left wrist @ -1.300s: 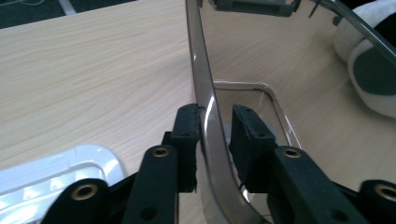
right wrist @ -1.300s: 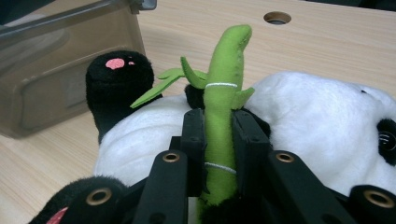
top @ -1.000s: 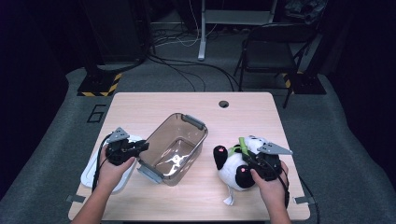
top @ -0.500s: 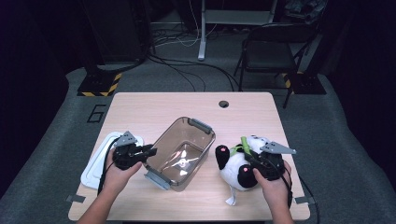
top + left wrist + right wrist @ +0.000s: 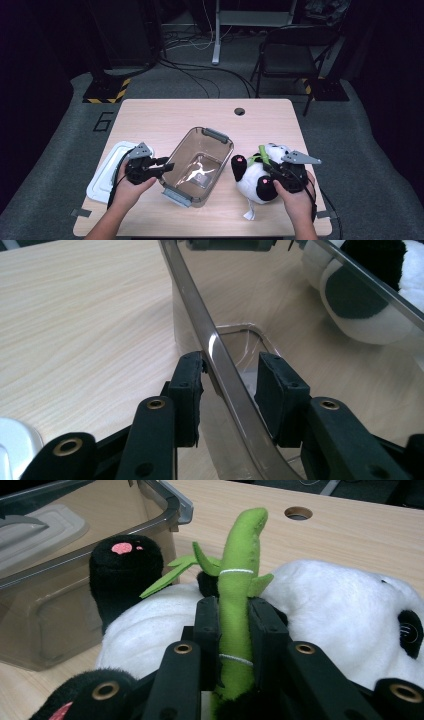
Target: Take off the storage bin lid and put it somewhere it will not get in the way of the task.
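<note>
A clear smoky plastic container [image 5: 182, 150] stands in the middle of the table. My left gripper [image 5: 166, 165] straddles its near-left rim [image 5: 220, 365]. Its jaws have just been opening: the rim still lies between the pads, and the right pad [image 5: 275, 385] stands clear of it. A panda plush [image 5: 252, 180] lies to the right of the container. My right gripper [image 5: 268, 169] is shut on the green bamboo stalk [image 5: 240, 555] sewn to the panda [image 5: 325, 600].
A white lid [image 5: 107, 167] lies flat at the table's left edge, behind my left hand. A cable hole [image 5: 239, 111] is at the table's far side. A black chair [image 5: 295, 55] and cables stand on the floor beyond.
My left hand has moved right, sliding the container a little toward the panda, and its jaws have loosened from the rim. My right gripper and the panda have stayed put.
</note>
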